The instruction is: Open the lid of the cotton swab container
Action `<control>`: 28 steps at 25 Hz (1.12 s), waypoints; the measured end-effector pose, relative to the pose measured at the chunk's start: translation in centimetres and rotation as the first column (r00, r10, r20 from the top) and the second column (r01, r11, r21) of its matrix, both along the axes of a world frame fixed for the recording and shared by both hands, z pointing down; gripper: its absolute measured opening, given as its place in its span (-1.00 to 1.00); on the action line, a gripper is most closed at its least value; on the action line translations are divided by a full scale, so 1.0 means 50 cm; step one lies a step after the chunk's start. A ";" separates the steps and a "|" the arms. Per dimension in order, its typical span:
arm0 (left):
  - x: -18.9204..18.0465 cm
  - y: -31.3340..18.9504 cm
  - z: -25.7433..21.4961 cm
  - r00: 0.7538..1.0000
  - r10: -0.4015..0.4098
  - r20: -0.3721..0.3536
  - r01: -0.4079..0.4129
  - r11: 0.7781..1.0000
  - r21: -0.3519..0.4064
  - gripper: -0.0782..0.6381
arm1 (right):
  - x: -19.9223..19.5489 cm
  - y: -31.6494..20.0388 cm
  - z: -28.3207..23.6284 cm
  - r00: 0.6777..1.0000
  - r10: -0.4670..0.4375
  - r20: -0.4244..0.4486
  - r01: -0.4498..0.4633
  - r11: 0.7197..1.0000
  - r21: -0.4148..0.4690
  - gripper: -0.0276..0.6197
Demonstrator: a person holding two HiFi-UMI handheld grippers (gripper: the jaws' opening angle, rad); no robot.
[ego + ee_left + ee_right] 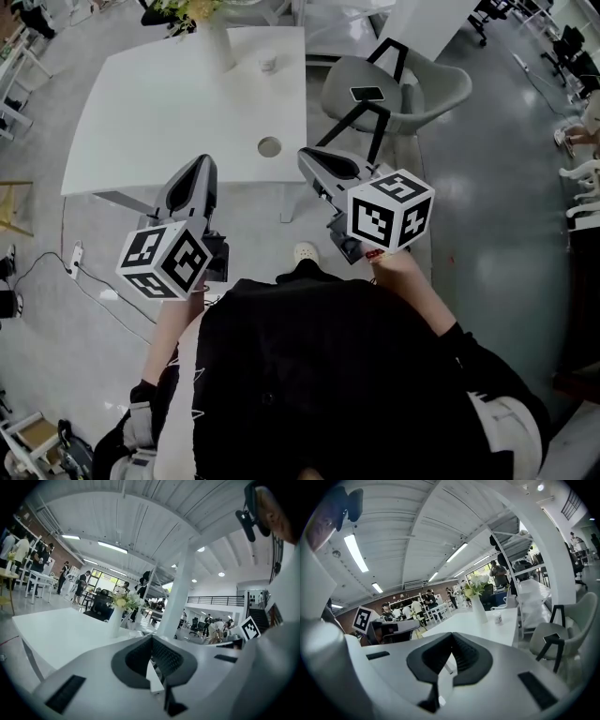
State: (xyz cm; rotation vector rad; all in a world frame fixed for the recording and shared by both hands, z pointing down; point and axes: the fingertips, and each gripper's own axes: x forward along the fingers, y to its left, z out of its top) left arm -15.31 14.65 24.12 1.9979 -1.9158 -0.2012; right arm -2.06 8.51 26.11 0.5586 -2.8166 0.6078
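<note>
The cotton swab container (268,64) is a small white tub standing near the far right of the white table (141,112), beside a tall white vase (217,42) with flowers. The right gripper view shows the container (497,617) just right of the vase (478,609). Both grippers hover in the air before the table's near edge, well short of the container. My left gripper (200,163) is shut with nothing in it, its jaws meeting (151,637). My right gripper (310,156) is likewise shut and empty (451,634).
A round cable hole (269,147) sits near the table's front right corner. A grey chair (403,89) with a dark flat object (367,93) on its seat stands right of the table. Cables and a power strip (75,261) lie on the floor at left. People stand at far tables.
</note>
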 end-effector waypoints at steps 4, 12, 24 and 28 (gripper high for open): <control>-0.007 -0.072 -0.017 0.999 -0.032 0.009 0.032 0.999 0.014 -0.75 | -0.002 -0.081 -0.016 1.000 -0.018 0.004 0.018 1.000 0.011 -0.90; -0.007 -0.184 -0.020 0.995 -0.095 0.018 0.095 0.995 0.021 -0.75 | -0.002 -0.220 -0.022 0.998 -0.056 0.015 0.056 0.998 0.023 -0.90; -0.019 -0.239 0.051 0.986 -0.164 -0.018 0.163 0.986 -0.034 -0.75 | -0.021 -0.312 0.044 0.995 -0.097 0.006 0.097 0.995 -0.018 -0.90; -0.028 -0.247 0.070 0.989 -0.146 -0.023 0.145 0.988 -0.043 -0.75 | -0.034 -0.327 0.083 0.996 -0.090 0.011 0.091 0.993 -0.077 -0.90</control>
